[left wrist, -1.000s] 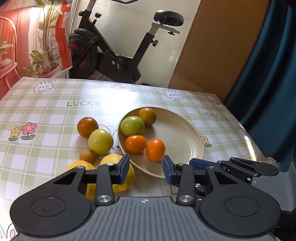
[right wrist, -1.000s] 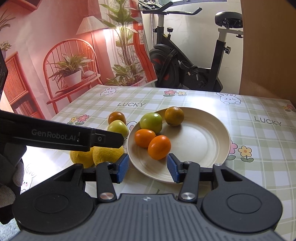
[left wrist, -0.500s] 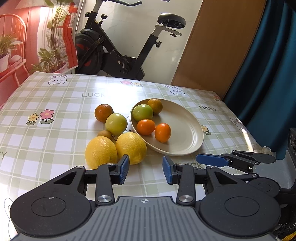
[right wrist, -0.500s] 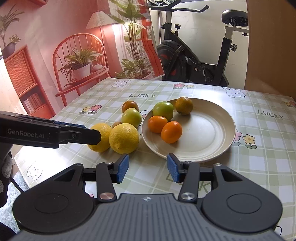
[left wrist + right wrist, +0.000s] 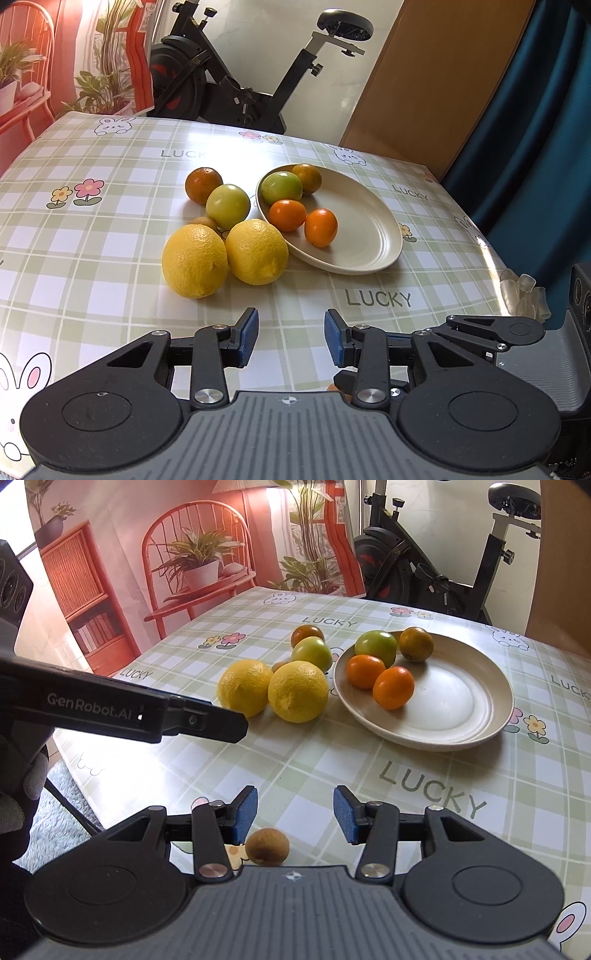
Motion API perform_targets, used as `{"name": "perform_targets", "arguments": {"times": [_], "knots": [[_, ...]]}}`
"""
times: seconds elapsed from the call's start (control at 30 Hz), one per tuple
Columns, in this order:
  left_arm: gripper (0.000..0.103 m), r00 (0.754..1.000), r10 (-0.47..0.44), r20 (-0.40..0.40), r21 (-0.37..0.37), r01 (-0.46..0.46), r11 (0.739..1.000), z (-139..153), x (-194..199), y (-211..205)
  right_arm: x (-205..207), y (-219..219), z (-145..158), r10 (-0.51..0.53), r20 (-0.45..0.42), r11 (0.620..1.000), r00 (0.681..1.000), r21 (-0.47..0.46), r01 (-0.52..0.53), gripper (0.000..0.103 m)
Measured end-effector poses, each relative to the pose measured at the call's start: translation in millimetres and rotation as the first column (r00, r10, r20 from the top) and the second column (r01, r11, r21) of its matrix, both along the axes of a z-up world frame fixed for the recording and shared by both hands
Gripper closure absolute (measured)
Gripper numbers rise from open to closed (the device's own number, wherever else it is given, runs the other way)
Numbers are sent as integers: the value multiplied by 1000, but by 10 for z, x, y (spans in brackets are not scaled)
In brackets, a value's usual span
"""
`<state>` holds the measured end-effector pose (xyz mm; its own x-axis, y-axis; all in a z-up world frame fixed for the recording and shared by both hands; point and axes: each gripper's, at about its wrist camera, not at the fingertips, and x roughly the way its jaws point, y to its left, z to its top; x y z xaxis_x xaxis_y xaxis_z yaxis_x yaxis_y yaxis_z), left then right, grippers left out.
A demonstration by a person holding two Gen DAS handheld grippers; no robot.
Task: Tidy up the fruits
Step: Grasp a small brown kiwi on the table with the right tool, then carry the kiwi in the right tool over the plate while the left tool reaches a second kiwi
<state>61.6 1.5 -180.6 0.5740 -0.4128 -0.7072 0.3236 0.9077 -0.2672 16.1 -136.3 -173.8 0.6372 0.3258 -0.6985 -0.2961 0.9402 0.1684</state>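
A cream plate (image 5: 373, 236) (image 5: 454, 716) holds two small oranges (image 5: 320, 227) (image 5: 393, 687), a green fruit (image 5: 280, 185) and a dark orange (image 5: 307, 178). Left of it on the cloth lie two lemons (image 5: 194, 266) (image 5: 297, 691), a green fruit (image 5: 228, 206) (image 5: 311, 652), a dark orange (image 5: 203, 180) and a small brown fruit (image 5: 202, 223). Another small brown fruit (image 5: 266, 846) lies near the front edge, under the right gripper (image 5: 294, 815). Both that gripper and the left gripper (image 5: 291, 336) hover open and empty, short of the fruit.
The checked tablecloth (image 5: 92, 236) ends at a near edge and a right edge by a blue curtain (image 5: 535, 129). An exercise bike (image 5: 240, 74) stands behind the table. The left gripper's arm (image 5: 122, 712) crosses the right wrist view at left.
Both grippers have drawn back from the plate toward the near edge, so the fruit looks farther off. A small brown fruit has come into view under the right gripper. Jaws unchanged.
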Motion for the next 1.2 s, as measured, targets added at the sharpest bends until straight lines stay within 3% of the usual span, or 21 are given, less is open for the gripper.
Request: {"name": "perform_targets", "arguments": {"times": [0.23,0.47,0.63,0.87,1.07,1.2], "knots": [[62,999,31,-27,-22,-31,999,-80,-13,66,-54,100,-84,53,-45,998,998,-37,-55,57],[62,998,53,-42,-34,-55,998,-138,-2,113,-52,159,-169,86,-80,994,993,-53,-90,71],[62,998,56,-34,-29,-57,998,-126,-3,102,-43,147,-185,90,-79,995,993,-44,-94,72],[62,998,65,23,-19,-65,998,45,44,89,13,89,-162,66,-51,996,996,-50,-69,72],[62,993,70,91,-54,-65,996,368,171,105,95,20,-52,46,3,997,999,-70,-46,72],[62,986,77,150,-23,-75,997,538,301,126,184,-68,84,15,53,998,998,-56,-12,72]]}}
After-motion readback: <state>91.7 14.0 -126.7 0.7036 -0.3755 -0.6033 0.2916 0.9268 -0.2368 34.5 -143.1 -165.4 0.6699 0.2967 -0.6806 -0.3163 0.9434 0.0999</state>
